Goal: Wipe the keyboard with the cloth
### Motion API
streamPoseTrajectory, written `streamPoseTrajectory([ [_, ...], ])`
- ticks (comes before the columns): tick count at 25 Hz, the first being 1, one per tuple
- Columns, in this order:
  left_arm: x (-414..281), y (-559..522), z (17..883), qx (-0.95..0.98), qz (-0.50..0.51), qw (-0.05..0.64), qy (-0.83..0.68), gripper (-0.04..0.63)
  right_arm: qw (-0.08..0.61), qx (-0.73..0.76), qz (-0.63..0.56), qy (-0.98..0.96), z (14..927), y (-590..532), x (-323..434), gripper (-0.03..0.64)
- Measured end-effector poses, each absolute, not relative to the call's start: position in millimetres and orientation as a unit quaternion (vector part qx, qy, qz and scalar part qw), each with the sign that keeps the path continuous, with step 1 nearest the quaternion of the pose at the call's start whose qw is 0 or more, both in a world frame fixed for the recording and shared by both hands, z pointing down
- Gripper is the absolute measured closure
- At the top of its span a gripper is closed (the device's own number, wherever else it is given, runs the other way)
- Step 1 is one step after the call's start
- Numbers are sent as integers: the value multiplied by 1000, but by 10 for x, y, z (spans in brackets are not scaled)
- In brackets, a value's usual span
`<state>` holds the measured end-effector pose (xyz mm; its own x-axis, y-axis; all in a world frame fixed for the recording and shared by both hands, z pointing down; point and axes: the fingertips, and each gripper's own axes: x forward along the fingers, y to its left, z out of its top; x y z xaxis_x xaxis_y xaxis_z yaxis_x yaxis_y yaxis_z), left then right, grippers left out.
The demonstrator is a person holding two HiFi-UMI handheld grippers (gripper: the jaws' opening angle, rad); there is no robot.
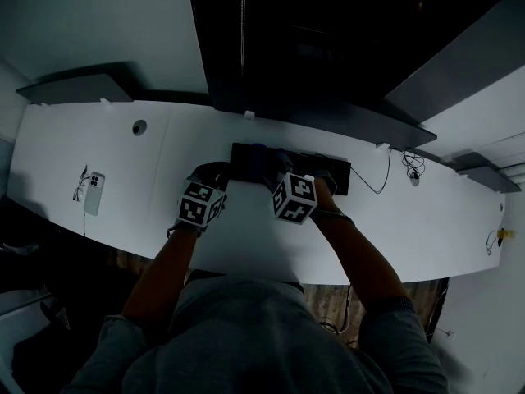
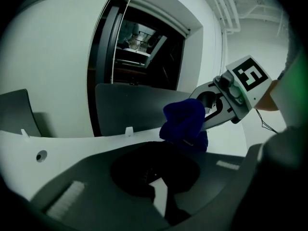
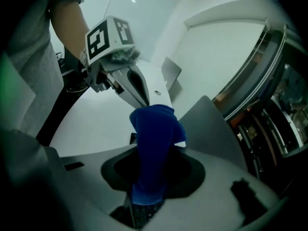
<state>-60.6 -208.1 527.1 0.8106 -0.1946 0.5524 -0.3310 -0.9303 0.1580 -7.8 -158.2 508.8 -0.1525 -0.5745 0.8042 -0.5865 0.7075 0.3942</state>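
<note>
A black keyboard (image 1: 328, 173) lies on the white desk (image 1: 246, 245) in front of a dark monitor. My right gripper (image 1: 269, 167) is shut on a blue cloth (image 1: 264, 161) over the keyboard's left part. In the right gripper view the cloth (image 3: 154, 143) stands up from the jaws, with keys (image 3: 144, 218) just below. My left gripper (image 1: 215, 173) sits at the keyboard's left end, close beside the right one. The left gripper view shows the cloth (image 2: 185, 121) and the right gripper (image 2: 211, 112) just ahead. The left jaws are too dark to read.
A phone (image 1: 94, 191) lies on the desk at the far left, near a round cable hole (image 1: 139, 127). A thin cable (image 1: 381, 179) runs from the keyboard's right end. The monitor base (image 1: 361, 121) stands right behind the keyboard.
</note>
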Motion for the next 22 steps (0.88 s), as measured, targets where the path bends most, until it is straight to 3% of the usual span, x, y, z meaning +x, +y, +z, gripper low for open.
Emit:
streamPoseTrajectory([
  [22, -1066, -2685, 5953, 921, 307, 185, -150, 586, 583, 307, 6, -752, 6310, -2275, -794, 489],
])
